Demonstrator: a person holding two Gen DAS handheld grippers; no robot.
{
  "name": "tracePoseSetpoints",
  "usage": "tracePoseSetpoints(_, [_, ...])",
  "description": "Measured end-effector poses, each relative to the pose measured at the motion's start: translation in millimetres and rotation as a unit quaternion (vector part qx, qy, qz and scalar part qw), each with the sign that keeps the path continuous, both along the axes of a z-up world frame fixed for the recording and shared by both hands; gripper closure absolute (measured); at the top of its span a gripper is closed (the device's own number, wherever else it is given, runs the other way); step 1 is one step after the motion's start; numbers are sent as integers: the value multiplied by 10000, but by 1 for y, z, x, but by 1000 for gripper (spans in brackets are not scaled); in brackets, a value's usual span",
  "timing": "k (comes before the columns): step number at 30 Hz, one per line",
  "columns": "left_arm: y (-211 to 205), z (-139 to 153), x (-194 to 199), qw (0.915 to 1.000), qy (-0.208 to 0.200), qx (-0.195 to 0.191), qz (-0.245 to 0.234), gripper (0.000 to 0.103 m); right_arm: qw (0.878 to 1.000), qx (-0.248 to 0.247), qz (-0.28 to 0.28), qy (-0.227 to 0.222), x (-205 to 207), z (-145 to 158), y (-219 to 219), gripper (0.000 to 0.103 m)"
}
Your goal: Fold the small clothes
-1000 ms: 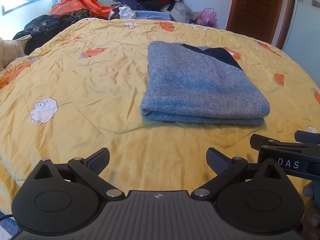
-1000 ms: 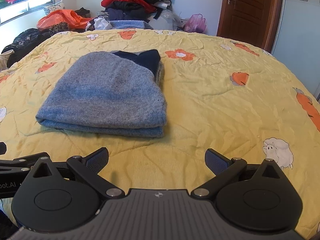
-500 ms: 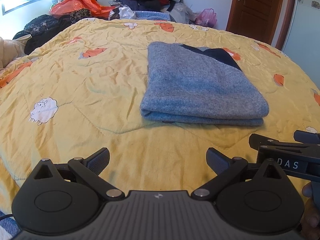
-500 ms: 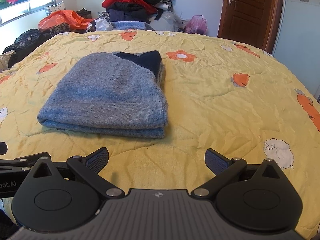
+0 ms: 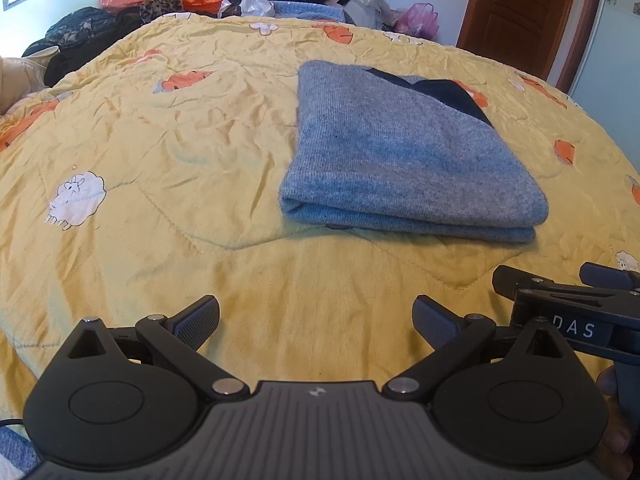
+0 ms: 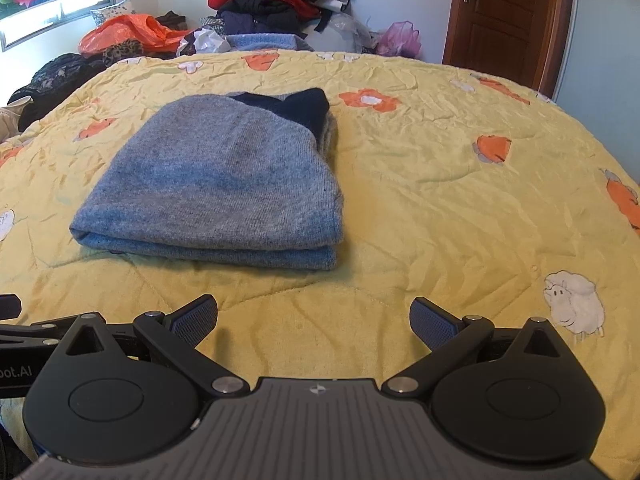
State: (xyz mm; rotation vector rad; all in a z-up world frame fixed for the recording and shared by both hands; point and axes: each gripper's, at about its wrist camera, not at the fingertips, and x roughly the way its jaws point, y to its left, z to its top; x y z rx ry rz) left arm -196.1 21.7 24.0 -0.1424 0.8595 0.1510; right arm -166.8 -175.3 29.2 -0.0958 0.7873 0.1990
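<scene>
With the grey sweater (image 5: pixel 404 160) apparently fully folded, the left gripper (image 5: pixel 316 322) and right gripper (image 6: pixel 314 320) hung empty, fingers apart, so fetching another garment seemed next.

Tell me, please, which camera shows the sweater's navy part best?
The right wrist view: the navy part sits unobstructed at the grey sweater's far end. The left wrist view shows it only as a slanted strip.

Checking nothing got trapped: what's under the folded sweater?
The sweater lies on the yellow quilt. A small dark bit shows under its front edge; anything else underneath is hidden.
</scene>
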Motion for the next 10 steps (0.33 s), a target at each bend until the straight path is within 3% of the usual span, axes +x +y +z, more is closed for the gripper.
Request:
tracePoseSetpoints(3, [1,7,-6,9991,-410,54,15,0,9999,48,-14,98,5,-2,-4,0])
tracePoseSetpoints(7, [16,18,-1,9986,-478,-145,182,0,9994,279,-181,74,11,8,-20,0])
tracePoseSetpoints(10, [38,34,10,9977,-631,-80,247,0,9978,555,-368,1,23,20,-43,0])
